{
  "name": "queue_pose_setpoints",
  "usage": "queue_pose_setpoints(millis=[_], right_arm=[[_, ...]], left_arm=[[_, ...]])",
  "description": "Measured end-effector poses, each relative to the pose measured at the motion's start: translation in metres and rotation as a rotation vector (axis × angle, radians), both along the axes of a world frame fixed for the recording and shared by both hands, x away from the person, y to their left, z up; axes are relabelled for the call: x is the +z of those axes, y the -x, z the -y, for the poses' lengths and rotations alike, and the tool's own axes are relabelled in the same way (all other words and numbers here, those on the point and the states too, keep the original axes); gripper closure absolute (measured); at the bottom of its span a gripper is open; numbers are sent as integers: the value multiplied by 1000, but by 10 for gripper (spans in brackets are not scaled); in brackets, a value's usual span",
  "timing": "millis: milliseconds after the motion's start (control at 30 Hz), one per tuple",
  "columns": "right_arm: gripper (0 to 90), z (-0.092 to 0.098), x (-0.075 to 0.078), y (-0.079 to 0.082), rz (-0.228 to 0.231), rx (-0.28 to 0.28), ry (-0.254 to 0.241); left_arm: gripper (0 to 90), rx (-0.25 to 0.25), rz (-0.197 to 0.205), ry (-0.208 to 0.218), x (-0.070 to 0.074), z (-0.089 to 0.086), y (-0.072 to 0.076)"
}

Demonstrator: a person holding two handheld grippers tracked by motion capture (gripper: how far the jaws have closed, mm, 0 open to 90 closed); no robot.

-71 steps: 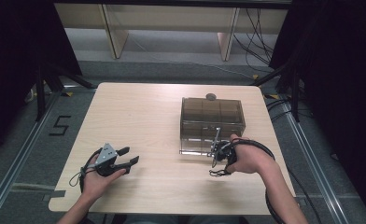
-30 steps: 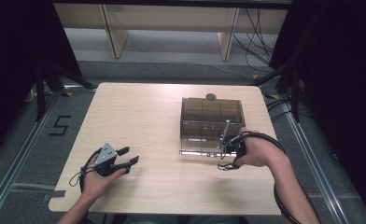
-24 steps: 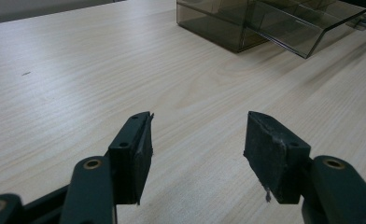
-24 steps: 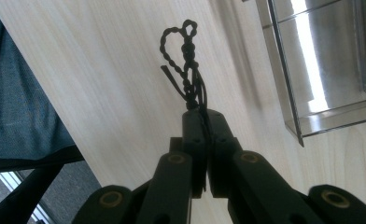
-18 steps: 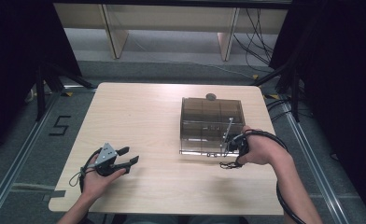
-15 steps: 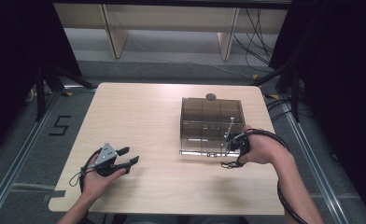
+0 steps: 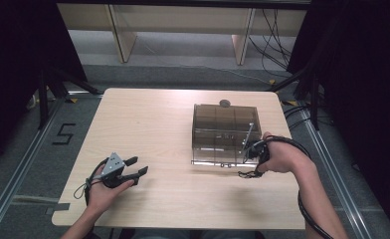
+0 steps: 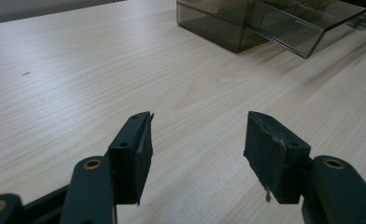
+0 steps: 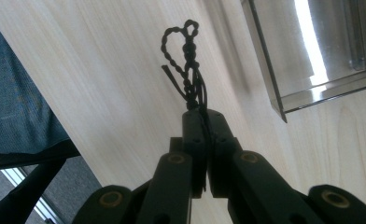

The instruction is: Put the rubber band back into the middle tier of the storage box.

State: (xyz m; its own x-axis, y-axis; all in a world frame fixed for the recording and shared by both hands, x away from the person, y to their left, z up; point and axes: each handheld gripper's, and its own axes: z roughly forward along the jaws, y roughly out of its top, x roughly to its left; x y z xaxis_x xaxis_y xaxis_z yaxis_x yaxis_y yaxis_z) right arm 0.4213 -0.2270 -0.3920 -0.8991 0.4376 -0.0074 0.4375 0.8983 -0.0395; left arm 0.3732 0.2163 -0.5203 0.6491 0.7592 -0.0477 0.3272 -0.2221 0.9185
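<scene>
High view: person at a light wood table (image 7: 158,124), one gripper in each hand. Left gripper (image 7: 136,168) sits near the front left of the table, well apart from everything else, jaws pointing toward the box. Smoky clear plastic box (image 7: 224,130) stands right of centre, its front drawer (image 7: 218,160) pulled partway out toward the person. A small round grey object (image 7: 225,103) lies just behind the box. Right gripper (image 7: 248,150) is at the box's front right corner, held in the right hand (image 7: 278,155), with a thin rod-like part sticking up over the box; can't tell from here if it touches the box. Left gripper view: left gripper (image 8: 197,142) jaws wide apart, nothing between them, bare table under them, box (image 8: 228,21) and open drawer (image 8: 302,23) farther off. Right gripper view: right gripper (image 9: 204,116) jaws fully closed and pinching a black braided cord (image 9: 183,60), which sticks out past the tips in a small loop over the table, box edge (image 9: 284,88) just beside it.
</scene>
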Motion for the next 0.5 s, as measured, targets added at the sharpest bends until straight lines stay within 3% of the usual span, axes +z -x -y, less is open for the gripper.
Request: queue_pose_setpoints(millis=[167, 233, 300, 333, 433, 467, 500], right_arm=[[888, 3, 1, -4, -5, 13, -11], [888, 2, 2, -2, -5, -23, 0], [888, 3, 3, -4, -4, 0, -12], [888, 2, 4, -3, 0, -30, -2], [888, 3, 5, -4, 6, -23, -7], [888, 4, 6, -7, 5, 3, -18], [888, 4, 8, -7, 16, -14, -13]], left_arm=[[411, 1, 0, 1, 0, 0, 0], [411, 1, -2, -2, 0, 0, 0], [411, 1, -1, 0, 0, 0, 0], [411, 2, 0, 3, 0, 0, 0], [411, 2, 0, 4, 0, 0, 0], [411, 2, -1, 5, 0, 0, 0], [411, 1, 0, 1, 0, 0, 0]])
